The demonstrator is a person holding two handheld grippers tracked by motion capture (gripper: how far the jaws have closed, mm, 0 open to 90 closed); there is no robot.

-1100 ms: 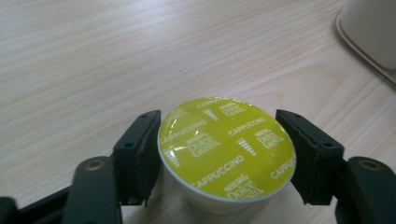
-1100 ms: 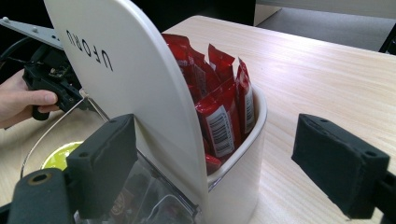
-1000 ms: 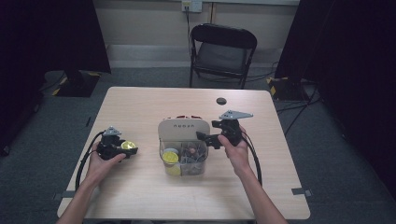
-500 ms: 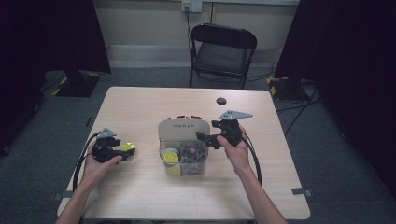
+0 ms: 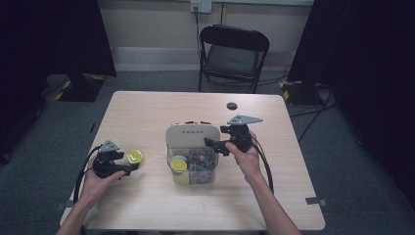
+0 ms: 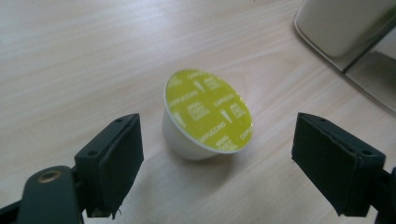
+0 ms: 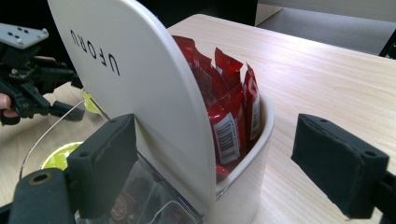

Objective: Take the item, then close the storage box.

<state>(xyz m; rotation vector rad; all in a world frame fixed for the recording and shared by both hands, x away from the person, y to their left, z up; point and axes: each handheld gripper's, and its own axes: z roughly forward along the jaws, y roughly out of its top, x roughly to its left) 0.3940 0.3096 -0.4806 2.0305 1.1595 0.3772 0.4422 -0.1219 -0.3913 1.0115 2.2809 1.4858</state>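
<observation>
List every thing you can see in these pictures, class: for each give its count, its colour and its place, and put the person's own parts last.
Capsule: one, white cup with yellow-green lid, on the table between the open left jaws, untouched.
Organizer box: one, cream lid raised, clear front, at the table's middle.
Capsules in box: at least two, yellow-green, in the clear front part.
Sachets: several, red, upright in the cream rear compartment.
Small disc: one, black, far side of the table.
Table: one, pale wood.
Chair: one, black, behind the table.
Left gripper: black, open, jaws just widened.
Right gripper: black, open, at the box.
Hands: two, one on each gripper.
</observation>
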